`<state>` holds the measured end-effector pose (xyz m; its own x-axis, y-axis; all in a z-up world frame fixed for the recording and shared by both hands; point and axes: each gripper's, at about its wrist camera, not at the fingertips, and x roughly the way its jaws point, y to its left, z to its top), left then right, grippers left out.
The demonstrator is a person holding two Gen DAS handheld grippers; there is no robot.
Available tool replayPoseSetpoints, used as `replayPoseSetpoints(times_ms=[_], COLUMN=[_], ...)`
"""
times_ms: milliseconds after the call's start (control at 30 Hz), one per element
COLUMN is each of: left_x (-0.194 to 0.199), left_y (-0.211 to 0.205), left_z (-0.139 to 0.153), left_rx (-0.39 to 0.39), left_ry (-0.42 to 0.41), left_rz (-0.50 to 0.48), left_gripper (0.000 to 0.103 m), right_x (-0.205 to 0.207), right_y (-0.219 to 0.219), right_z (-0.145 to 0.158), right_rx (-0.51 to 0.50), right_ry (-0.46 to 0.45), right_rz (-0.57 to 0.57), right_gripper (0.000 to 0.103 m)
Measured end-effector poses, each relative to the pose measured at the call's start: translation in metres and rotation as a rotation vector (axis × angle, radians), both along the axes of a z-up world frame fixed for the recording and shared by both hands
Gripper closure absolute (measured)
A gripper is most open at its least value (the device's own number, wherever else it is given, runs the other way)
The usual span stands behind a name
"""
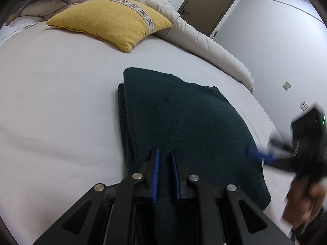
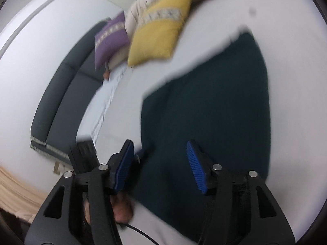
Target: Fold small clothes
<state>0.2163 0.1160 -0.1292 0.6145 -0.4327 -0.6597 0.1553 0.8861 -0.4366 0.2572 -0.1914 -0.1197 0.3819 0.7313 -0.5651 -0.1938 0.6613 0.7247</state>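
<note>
Dark green garment [image 1: 184, 122] lies folded in layers on the bed [image 1: 61, 112] near the yellow pillow [image 1: 110, 22], left gripper [image 1: 165, 159] pinching its near edge, right gripper [image 2: 161, 163] spread wide and empty; folding appears nearly complete.

The folded knit garment [image 1: 184, 122] is a very dark green. It lies on a pale grey-white bed sheet [image 1: 51, 102]. One cushion [image 1: 108, 20] is mustard yellow with a patterned cream band; another cushion [image 2: 110, 38] is purple with a similar band. The gripper pads [image 2: 196, 167] are blue on black frames. The headboard [image 2: 61, 94] is dark grey, the duvet [image 1: 194, 38] beige, and the door [image 1: 210, 2] brown.
</note>
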Motion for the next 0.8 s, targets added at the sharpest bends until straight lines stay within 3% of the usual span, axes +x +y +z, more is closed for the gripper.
replayPoseSetpoints(times_ms=[100,233,300,367,433,467,633,800], left_x=[0.000,0.001,0.002,-0.002,-0.006,-0.004,0.018,0.023], left_y=[-0.001,0.006,0.017,0.030,0.044,0.051,0.058,0.048], left_z=[0.000,0.004,0.016,0.040,0.057,0.058,0.013,0.005], left_rx=[0.010,-0.026,-0.098,-0.122,-0.107,-0.121,-0.231,-0.226], left_ry=[-0.003,0.004,0.024,-0.044,-0.113,-0.119,0.067,0.086], left_rz=[-0.001,-0.004,-0.005,0.020,0.070,0.081,0.054,0.019], left_gripper=[0.088,0.089,0.077,0.043,0.022,0.016,0.017,0.017], right_x=[-0.020,-0.039,-0.050,-0.051,-0.051,-0.047,-0.004,0.040], right_y=[-0.016,-0.041,-0.055,-0.069,-0.084,-0.090,-0.091,-0.090], right_z=[-0.025,-0.030,-0.022,-0.011,0.001,0.005,0.003,-0.028], right_rx=[0.091,0.112,0.075,0.046,-0.009,-0.015,-0.024,0.013], right_ry=[-0.013,0.017,0.002,-0.034,-0.057,-0.065,-0.036,0.079], right_rz=[-0.017,-0.083,-0.114,-0.158,-0.206,-0.216,-0.180,-0.181], right_gripper=[0.054,0.052,0.051,0.042,0.032,0.032,0.031,0.031])
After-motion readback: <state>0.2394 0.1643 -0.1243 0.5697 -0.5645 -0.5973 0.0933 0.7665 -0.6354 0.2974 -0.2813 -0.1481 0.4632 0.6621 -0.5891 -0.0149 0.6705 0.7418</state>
